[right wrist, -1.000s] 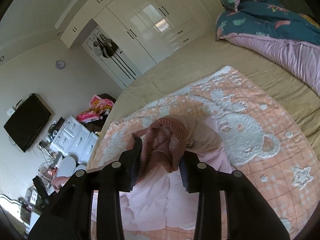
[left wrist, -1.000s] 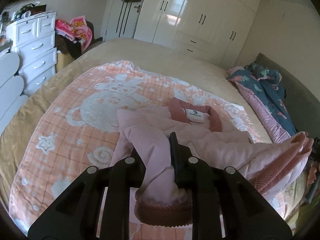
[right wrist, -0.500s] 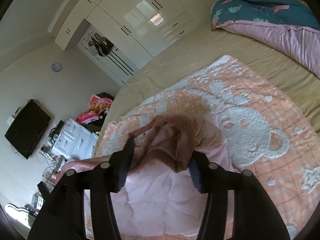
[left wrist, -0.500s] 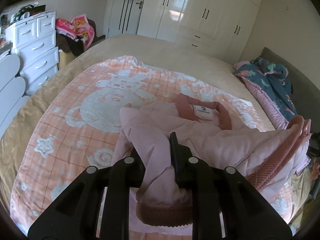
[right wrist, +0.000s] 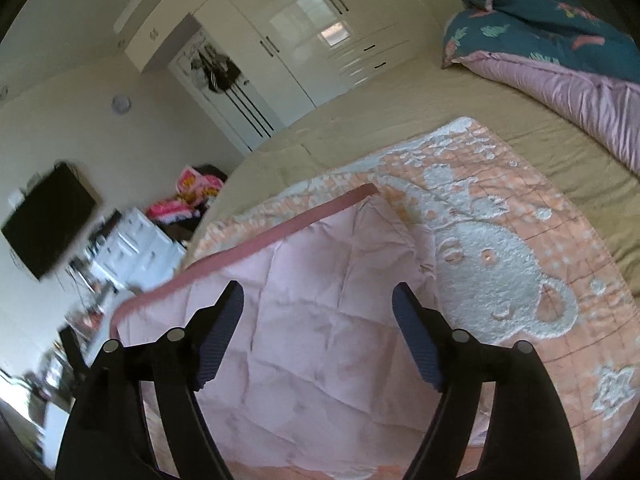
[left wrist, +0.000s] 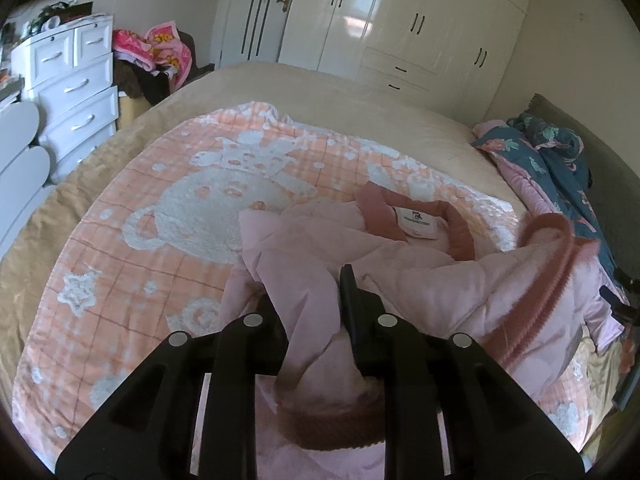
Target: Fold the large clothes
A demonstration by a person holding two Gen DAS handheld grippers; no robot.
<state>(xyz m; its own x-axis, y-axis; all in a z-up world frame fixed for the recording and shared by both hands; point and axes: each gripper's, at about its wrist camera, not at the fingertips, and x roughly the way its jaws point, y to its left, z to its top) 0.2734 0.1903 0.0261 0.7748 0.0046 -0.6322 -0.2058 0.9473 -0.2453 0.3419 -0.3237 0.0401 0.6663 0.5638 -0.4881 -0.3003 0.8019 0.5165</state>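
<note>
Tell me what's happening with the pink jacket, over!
Left tongs shut on pink jacket. Right tongs just opened, nothing between them, jacket panel below. Jacket lies on bear blanket. Nothing in the way.

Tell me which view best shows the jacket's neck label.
The left wrist view: the white neck label lies face-up inside the dark pink collar of the pink jacket. The right wrist view shows only quilted jacket fabric and a ribbed edge, no label.

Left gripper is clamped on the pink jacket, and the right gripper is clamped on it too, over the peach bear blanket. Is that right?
Not quite. The right gripper is not clamped: its jaws have just been opening and now stand wide apart, touching nothing, above the pink jacket, as the right wrist view shows. The left gripper is shut on the jacket, over the peach bear blanket.
</note>
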